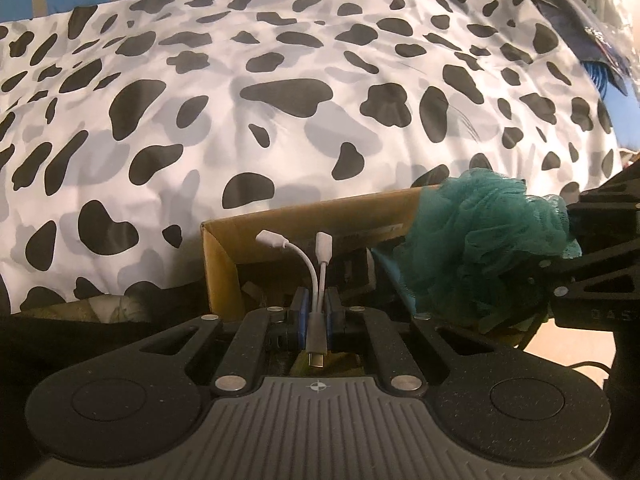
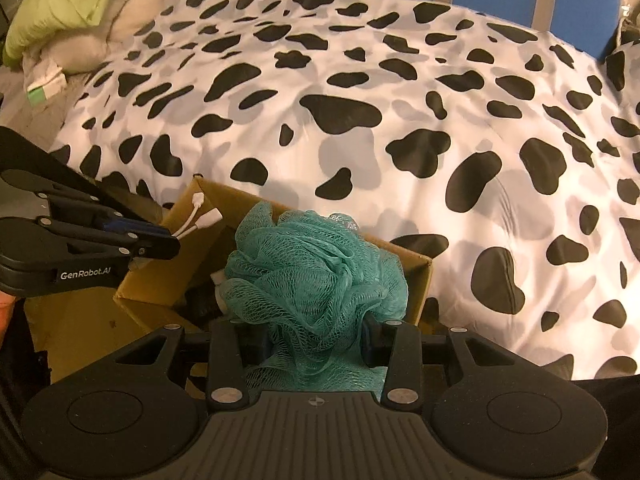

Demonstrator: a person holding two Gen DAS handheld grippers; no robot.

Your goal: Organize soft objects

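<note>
Teal mesh bath sponge (image 2: 316,268) and white splitter cable (image 1: 316,276) above a cardboard box (image 1: 224,276).
Left gripper (image 1: 316,312) clamps the cable, right gripper (image 2: 316,340) the sponge; "GenRobot.AI" and a green pillow (image 2: 68,4) show only in the right view.

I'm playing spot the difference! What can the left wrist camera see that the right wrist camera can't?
Only the left wrist view shows the adapter's metal plug poking back between the left gripper's fingers, and a clear plastic bag at the top right.

Only the right wrist view shows the green pillow at the far corner and the right gripper squeezing the teal bath pouf.

Both show the pouf, the white splitter cable, the cardboard box and the cow-print blanket.
</note>
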